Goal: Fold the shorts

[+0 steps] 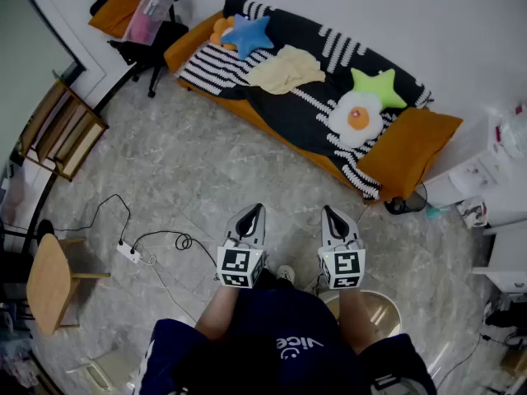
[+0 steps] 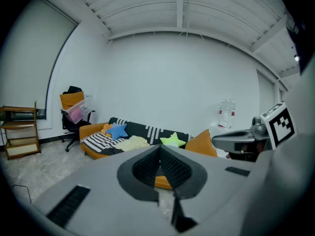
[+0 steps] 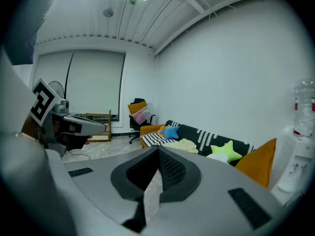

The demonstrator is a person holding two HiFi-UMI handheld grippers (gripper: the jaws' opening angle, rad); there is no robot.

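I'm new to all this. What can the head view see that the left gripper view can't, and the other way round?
Only the head view: the person's own arms from above, a white power strip on the floor and a round wooden side table.

Only the left gripper view: the ribbed ceiling and clear water bottles against the wall.

Both: the sofa with the pale yellow shorts, a blue star pillow and a green star pillow, plus the right gripper, which is shut and empty.
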